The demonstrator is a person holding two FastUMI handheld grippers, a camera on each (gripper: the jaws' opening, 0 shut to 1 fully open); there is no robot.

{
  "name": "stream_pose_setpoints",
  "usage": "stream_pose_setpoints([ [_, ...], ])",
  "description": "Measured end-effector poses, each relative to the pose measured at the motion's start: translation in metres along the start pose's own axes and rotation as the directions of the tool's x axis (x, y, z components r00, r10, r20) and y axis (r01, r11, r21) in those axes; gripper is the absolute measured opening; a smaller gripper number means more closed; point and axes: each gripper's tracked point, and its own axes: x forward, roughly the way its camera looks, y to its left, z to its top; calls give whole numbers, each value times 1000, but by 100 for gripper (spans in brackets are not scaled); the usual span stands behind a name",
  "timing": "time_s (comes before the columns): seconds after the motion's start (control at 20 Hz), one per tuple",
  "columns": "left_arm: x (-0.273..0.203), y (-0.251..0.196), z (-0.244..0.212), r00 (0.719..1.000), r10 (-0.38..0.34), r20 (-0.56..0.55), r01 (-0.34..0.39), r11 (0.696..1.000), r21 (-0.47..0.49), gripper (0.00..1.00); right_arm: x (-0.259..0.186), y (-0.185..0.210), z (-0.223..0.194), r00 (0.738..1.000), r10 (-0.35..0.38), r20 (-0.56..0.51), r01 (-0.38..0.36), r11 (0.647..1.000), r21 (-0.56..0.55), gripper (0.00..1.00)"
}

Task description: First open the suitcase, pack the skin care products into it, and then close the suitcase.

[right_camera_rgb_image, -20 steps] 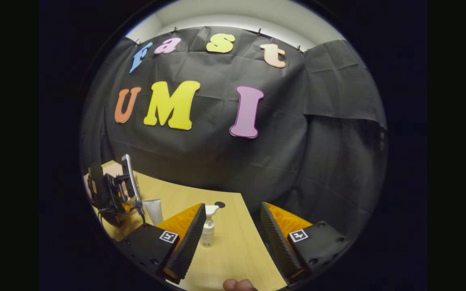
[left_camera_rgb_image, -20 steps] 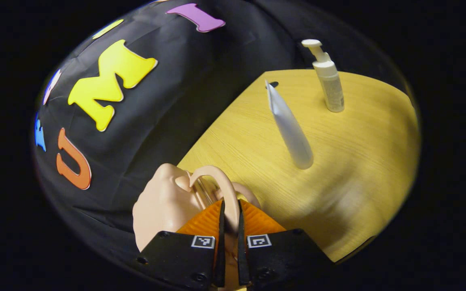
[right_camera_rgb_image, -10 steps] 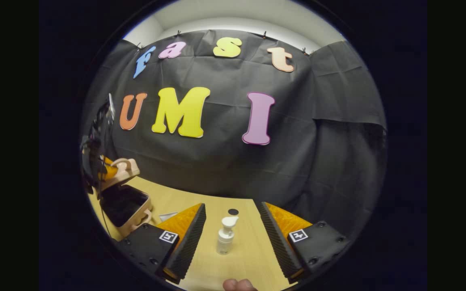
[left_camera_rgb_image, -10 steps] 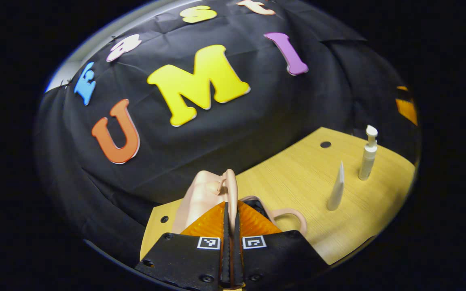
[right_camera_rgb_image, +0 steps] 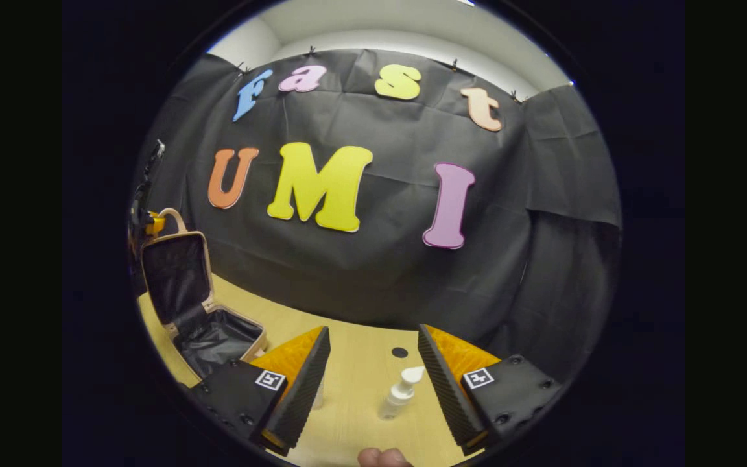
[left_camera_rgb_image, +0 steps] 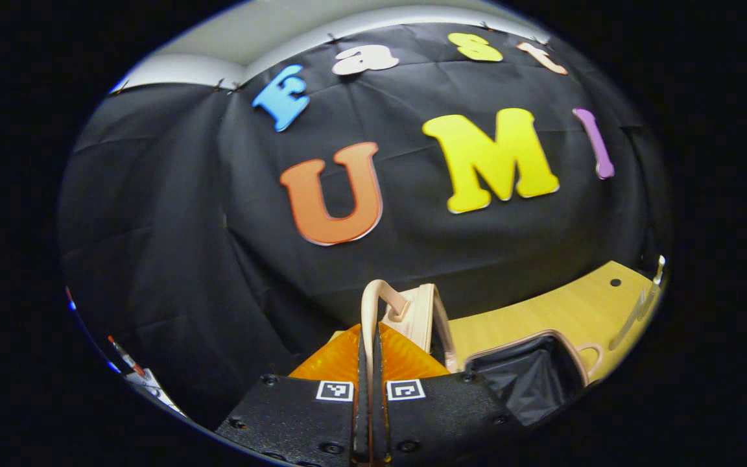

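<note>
Black cloth backed the wooden table [right_camera_rgb_image: 354, 363], where the suitcase [right_camera_rgb_image: 182, 292] stood open — my left gripper [left_camera_rgb_image: 371, 363] pinched its lid handle [left_camera_rgb_image: 373, 305]. My right gripper [right_camera_rgb_image: 368, 379] hung spread wide over the pump bottle [right_camera_rgb_image: 399, 395], touching nothing.

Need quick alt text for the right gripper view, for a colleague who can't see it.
The open right tongs frame a white pump bottle standing on the wooden table. At far left the beige suitcase is open, lid upright, the left tongs holding its handle.
</note>
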Motion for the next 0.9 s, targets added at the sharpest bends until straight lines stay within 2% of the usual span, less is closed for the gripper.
stream_pose_setpoints([
  [0.15,39,51,-64,995,50,-82,-58,993,-99,5,1,17,8,1000,6,-11,-6,1000,-26,81],
  [0.3,75,66,-134,979,42,-199,-82,977,-198,5,3,25,7,999,-12,-40,10,999,-41,81],
  [0.4,90,59,-182,961,6,-277,-85,958,-274,5,0,28,6,998,-24,-50,21,998,-58,81],
  [0.55,109,47,-223,933,-59,-354,-80,928,-364,5,-3,35,-1,997,-22,-74,16,996,-86,81],
  [0.7,117,40,-249,914,-102,-392,-70,914,-400,6,-6,39,-7,995,-21,-98,12,996,-93,81],
  [0.8,119,36,-261,899,-112,-424,-71,917,-392,8,-9,38,-8,994,-26,-106,16,995,-99,81],
  [0.85,122,36,-256,909,-106,-403,-66,918,-391,10,-10,36,-10,994,-30,-108,19,995,-100,81],
  [0.9,118,41,-261,898,-73,-434,-91,933,-347,2,-11,33,-11,993,-36,-112,25,995,-98,81],
])
